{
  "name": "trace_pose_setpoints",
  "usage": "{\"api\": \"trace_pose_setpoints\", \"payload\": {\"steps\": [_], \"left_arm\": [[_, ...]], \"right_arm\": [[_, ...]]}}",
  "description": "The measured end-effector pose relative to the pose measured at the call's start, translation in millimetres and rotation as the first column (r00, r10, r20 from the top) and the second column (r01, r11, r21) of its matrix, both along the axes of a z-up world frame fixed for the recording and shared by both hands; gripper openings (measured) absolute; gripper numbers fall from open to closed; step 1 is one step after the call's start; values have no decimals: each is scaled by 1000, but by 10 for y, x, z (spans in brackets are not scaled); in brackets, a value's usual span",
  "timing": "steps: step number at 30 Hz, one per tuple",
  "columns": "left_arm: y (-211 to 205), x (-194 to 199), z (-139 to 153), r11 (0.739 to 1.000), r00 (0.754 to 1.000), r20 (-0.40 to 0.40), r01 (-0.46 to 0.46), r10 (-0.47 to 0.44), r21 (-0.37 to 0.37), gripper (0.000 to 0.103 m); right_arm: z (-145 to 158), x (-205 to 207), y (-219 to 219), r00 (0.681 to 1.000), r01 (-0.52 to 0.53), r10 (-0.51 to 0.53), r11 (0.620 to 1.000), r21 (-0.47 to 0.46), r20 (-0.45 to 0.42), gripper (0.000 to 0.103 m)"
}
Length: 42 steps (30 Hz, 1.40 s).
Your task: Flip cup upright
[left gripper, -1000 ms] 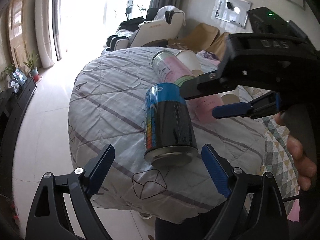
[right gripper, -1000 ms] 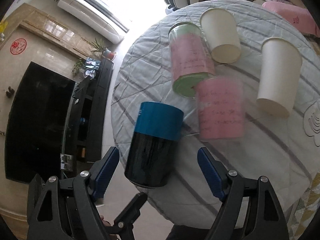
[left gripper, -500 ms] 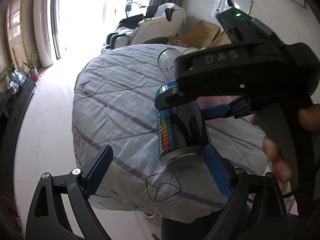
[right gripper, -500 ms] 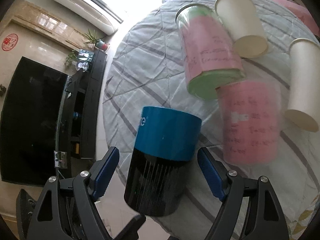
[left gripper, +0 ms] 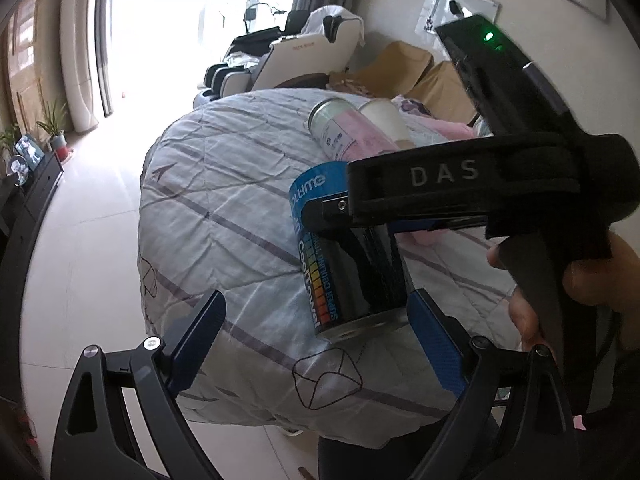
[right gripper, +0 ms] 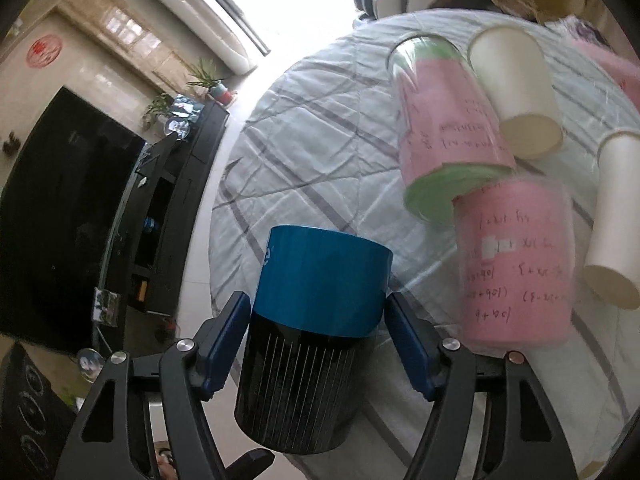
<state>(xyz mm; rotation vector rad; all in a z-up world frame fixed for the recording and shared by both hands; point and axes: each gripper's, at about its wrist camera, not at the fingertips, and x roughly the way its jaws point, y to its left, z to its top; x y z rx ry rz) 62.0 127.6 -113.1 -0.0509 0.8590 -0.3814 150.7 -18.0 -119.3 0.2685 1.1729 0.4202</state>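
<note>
A black cup with a blue band (left gripper: 348, 264) stands upside down near the front edge of the round table (left gripper: 224, 208). In the right wrist view the cup (right gripper: 316, 328) fills the space between my right gripper's (right gripper: 318, 334) blue pads, which press on both its sides. In the left wrist view the right gripper's body crosses over the cup's top. My left gripper (left gripper: 316, 340) is open and empty, low in front of the cup, its right pad (left gripper: 434, 344) close to the cup's base.
Two pink clear cups (right gripper: 444, 136) (right gripper: 516, 260) and two white paper cups (right gripper: 516, 88) (right gripper: 616, 220) stand upside down behind the black cup. A black TV stand (right gripper: 160, 216) and pale floor lie left of the table. A massage chair (left gripper: 280, 56) stands behind.
My right gripper has moved in over the black cup and its jaws have closed from wide open onto the cup's sides. My left gripper has stayed open and shifted slightly left.
</note>
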Motion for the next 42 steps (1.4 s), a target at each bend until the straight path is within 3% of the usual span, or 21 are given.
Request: {"api": "trace_pose_setpoints", "payload": {"steps": [4, 8, 13, 17, 26, 29, 36, 39, 42], "left_arm": [[3, -5, -18, 1000, 1000, -8, 5, -5, -19, 95], [-23, -1, -34, 1000, 1000, -8, 0, 0, -11, 95], [-63, 104, -92, 999, 1000, -9, -12, 11, -53, 95], [-123, 227, -175, 998, 999, -34, -25, 23, -56, 95], [-337, 310, -155, 990, 998, 15, 64, -62, -123, 95], [-367, 324, -193, 994, 999, 0, 51, -51, -94, 95], [-240, 368, -172, 994, 1000, -9, 13, -14, -111, 95], [-181, 424, -199, 995, 1000, -21, -17, 15, -97, 95], [-96, 453, -228, 990, 998, -45, -41, 35, -132, 95]], "right_arm": [[24, -31, -10, 1000, -2, 2, 1000, 2, 18, 71], [139, -99, -7, 996, -11, 12, 1000, -3, 92, 71], [261, -210, -59, 982, 8, 4, 998, -61, 191, 71], [358, -295, -92, 956, 44, 3, 987, -154, 295, 71], [487, -345, -220, 907, 76, 5, 982, -174, 421, 68], [444, -317, -237, 917, 61, 15, 983, -175, 400, 68], [388, -136, -231, 953, 21, 10, 995, -99, 303, 68], [354, -31, -140, 961, -2, 33, 993, -115, 273, 68], [363, 8, -36, 964, -36, 73, 989, -145, 257, 68]]}}
